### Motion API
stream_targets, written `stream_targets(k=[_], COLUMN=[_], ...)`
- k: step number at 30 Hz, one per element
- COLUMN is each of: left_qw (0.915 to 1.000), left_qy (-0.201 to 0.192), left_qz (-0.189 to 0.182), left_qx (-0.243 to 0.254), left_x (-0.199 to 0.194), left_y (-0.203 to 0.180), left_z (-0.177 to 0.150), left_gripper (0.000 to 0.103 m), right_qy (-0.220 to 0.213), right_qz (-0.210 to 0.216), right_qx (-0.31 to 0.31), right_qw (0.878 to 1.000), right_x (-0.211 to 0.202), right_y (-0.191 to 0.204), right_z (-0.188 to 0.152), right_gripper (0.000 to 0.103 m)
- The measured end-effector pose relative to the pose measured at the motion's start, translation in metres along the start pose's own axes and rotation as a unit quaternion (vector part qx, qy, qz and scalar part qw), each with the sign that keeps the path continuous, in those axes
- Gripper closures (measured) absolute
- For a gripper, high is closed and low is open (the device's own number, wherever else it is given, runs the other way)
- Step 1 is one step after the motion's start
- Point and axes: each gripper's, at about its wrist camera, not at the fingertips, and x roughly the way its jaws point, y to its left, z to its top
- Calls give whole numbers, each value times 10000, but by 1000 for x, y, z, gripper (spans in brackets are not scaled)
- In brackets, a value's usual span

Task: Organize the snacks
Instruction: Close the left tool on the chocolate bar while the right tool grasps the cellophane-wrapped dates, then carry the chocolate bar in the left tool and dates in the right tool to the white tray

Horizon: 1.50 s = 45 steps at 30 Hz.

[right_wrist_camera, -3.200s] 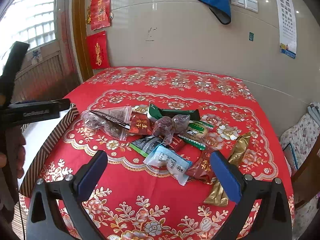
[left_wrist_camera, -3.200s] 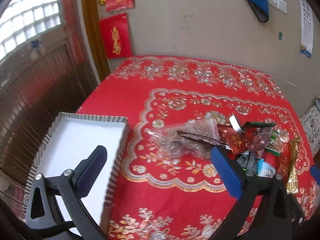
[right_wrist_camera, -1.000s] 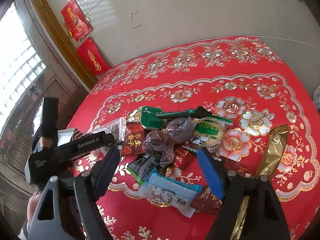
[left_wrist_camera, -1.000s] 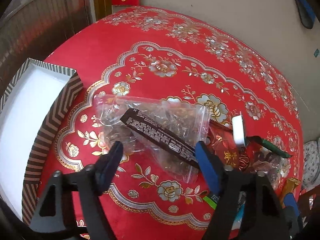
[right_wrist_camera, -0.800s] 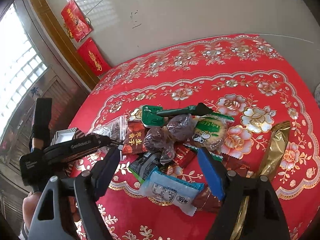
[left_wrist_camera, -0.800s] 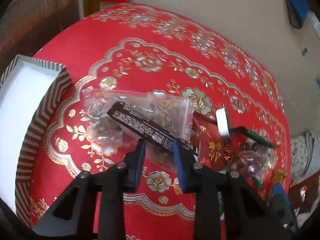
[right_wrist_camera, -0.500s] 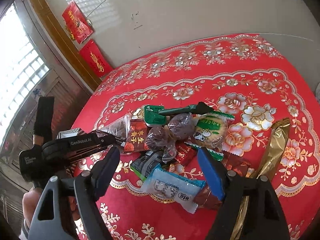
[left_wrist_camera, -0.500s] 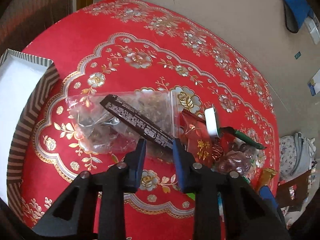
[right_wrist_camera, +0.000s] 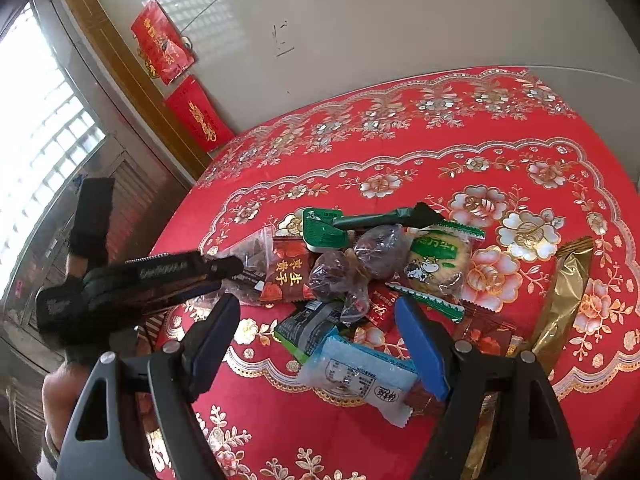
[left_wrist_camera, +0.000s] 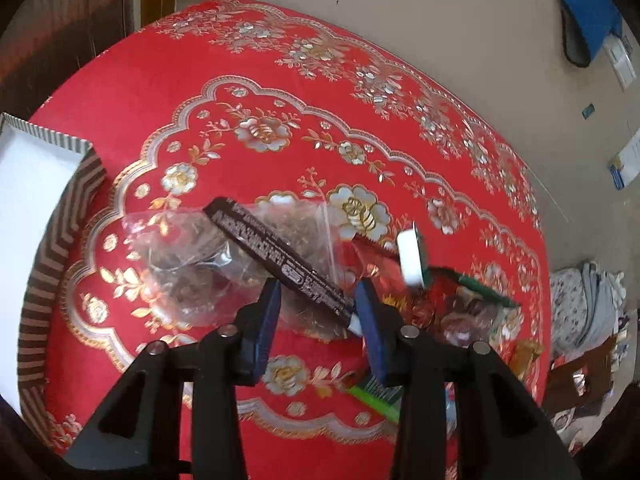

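Red floral surface carries a limp, crinkly clear bag, its stiffer dark label strip between the left gripper jaws, which have just been opening, unclenched; right gripper jaws gape, empty.

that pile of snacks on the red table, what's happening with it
A person with a gripper in each hand is sorting snacks. The left gripper is down at the clear bag with the dark label strip; its jaws have just been opening a little, with the strip's end between them. The right gripper hangs open over the pile, near the blue-white packet. The striped box waits at the table's left edge.
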Motion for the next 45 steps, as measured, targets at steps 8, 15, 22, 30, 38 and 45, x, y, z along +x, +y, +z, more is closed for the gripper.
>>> stream_targets(k=[8,15,22,30,38,45], left_qw=[9998,9992,9984,9969,9948,9946], left_qy=[172,124,2,-191,-275,-255], left_qz=[51,24,-218,-321,-278,-264], left_qx=[92,371,517,688,945,976], left_x=[21,20,-12,-45,-54,-58], left_y=[-8,-7,2,12,16,28], left_z=[10,8,-3,-12,-21,-25], left_gripper=[64,93,95,95,95,95], right_qy=[-26,-155,-92,121,318,409], right_qz=[-63,-6,13,-537,-930,-667], right_qx=[118,145,166,115,661,454], right_qw=[9999,9998,9998,9984,9930,9959], right_x=[-3,-6,1,25,62,68], right_y=[-13,-18,-14,4,-7,-7], right_z=[-2,0,1,16,23,18], right_gripper=[23,32,36,35,33,57])
